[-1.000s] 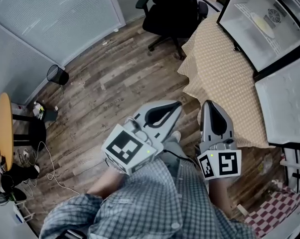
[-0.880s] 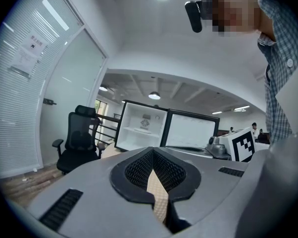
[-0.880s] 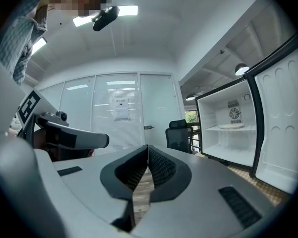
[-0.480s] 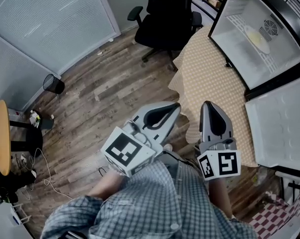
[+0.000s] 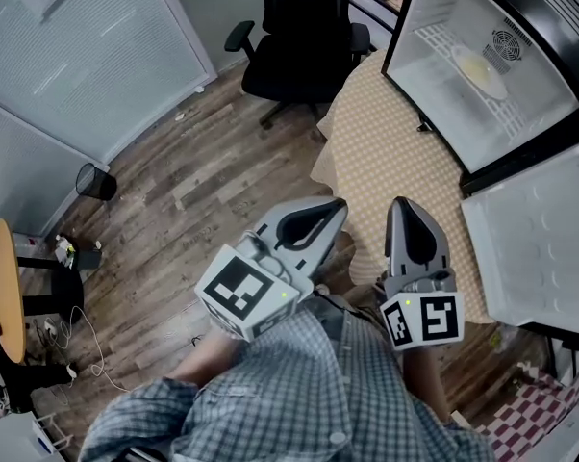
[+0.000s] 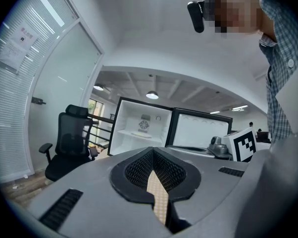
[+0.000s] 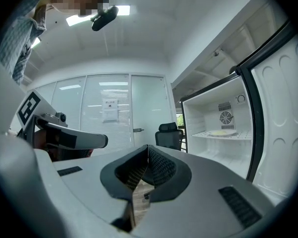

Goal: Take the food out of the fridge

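The fridge (image 5: 482, 75) stands open at the top right of the head view, on a table with a tan checked cloth (image 5: 386, 162). A plate of pale yellow food (image 5: 479, 70) lies on its wire shelf. My left gripper (image 5: 338, 205) and right gripper (image 5: 402, 203) are held side by side at chest height, short of the table's near edge. Both are shut and hold nothing. Each gripper view shows the food far ahead: the plate (image 6: 141, 133) past my left gripper (image 6: 153, 150), and the plate (image 7: 221, 132) to the right of my right gripper (image 7: 148, 147).
The fridge door (image 5: 535, 239) hangs open on the right. A black office chair (image 5: 304, 37) stands beside the table's far end. A waste bin (image 5: 95, 181) and a round wooden table (image 5: 3, 287) are at the left on the wood floor.
The person has walked toward the fridge: fridge and table lie lower and further left in the head view and look larger. Both grippers stay shut, side by side.
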`<state>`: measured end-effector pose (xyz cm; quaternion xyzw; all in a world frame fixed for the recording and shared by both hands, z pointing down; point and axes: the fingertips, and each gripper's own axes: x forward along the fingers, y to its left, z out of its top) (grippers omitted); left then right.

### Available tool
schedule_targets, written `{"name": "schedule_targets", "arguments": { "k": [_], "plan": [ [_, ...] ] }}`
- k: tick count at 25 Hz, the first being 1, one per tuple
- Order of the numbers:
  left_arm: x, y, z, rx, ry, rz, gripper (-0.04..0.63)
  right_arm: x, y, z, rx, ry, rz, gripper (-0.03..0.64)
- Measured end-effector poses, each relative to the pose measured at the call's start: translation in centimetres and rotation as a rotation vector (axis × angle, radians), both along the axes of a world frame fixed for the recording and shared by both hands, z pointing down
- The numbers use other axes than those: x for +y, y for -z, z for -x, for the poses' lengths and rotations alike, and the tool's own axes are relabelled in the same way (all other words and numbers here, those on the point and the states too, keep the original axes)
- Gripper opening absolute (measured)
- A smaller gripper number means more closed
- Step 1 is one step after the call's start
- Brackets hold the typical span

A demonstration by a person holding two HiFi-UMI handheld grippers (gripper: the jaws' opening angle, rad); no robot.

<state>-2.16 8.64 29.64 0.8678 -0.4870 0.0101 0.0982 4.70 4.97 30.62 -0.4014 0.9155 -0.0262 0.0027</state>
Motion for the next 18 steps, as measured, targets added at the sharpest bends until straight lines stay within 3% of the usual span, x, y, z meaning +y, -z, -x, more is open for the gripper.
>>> {"name": "schedule_targets", "arguments": {
  "k": [6, 18],
  "plan": [
    [-2.7, -0.5, -0.1, 0.003, -0.057, 0.021, 0.006, -2.1, -0.4, -0.5, 0.012, -0.066, 0.011, 0.011],
    [-11.7, -0.6, -0.9, 0.023, -0.250, 0.033, 0.006, -9.6, -0.8, -2.5, 0.002, -0.268, 0.055, 0.011]
  ]
}}
